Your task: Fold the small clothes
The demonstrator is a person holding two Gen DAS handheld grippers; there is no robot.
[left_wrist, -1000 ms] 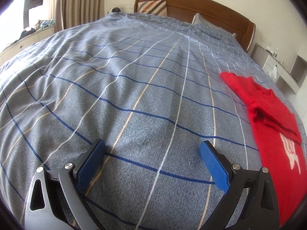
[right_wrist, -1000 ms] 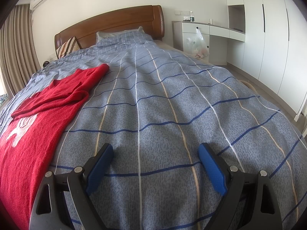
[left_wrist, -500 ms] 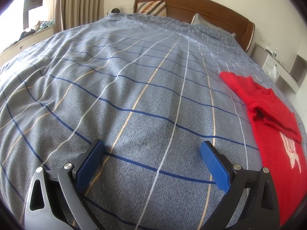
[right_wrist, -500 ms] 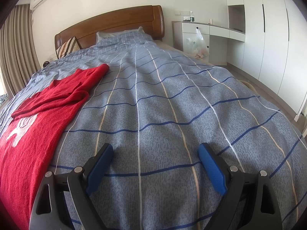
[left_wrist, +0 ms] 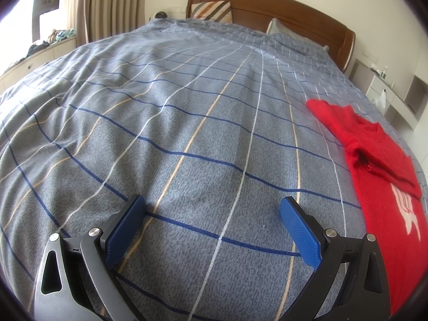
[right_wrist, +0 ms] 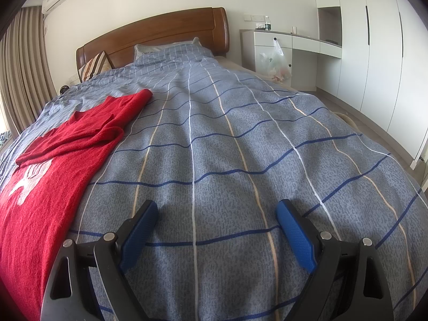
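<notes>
Left gripper (left_wrist: 212, 208): jaws spread wide with nothing between the blue pads, angled down at bare bedspread; it seems parked to one side of the garment so the cloth stays undisturbed until a grasp is chosen.
Right gripper (right_wrist: 216, 211): also wide and empty, hanging over plain bedspread; with the sweater between the two grippers, each is placed to reach in from its own side.
Bedspread (left_wrist: 187, 123): grey-blue with dark blue, white and tan lines, fairly smooth; it serves as the flat surface for the fold, and its grid offers straight lines to square the edges against.
Red sweater (right_wrist: 48, 176): lies flat on the bed, to the right in the left view and to the left in the right view, a white motif facing up; one sleeve (right_wrist: 77, 139) already lies folded across the chest, so the fold looks partly begun, with the body left to double over.
Far sleeve end (left_wrist: 325, 111): stretches toward the headboard, apart from both grippers, likely the next part to bring in.
Pillows (left_wrist: 212, 10): against the wooden headboard (right_wrist: 160, 32), well clear of the work.
Cabinet (right_wrist: 283, 50): beside the bed, a plastic bag (right_wrist: 275, 64) hanging from it, not involved.
</notes>
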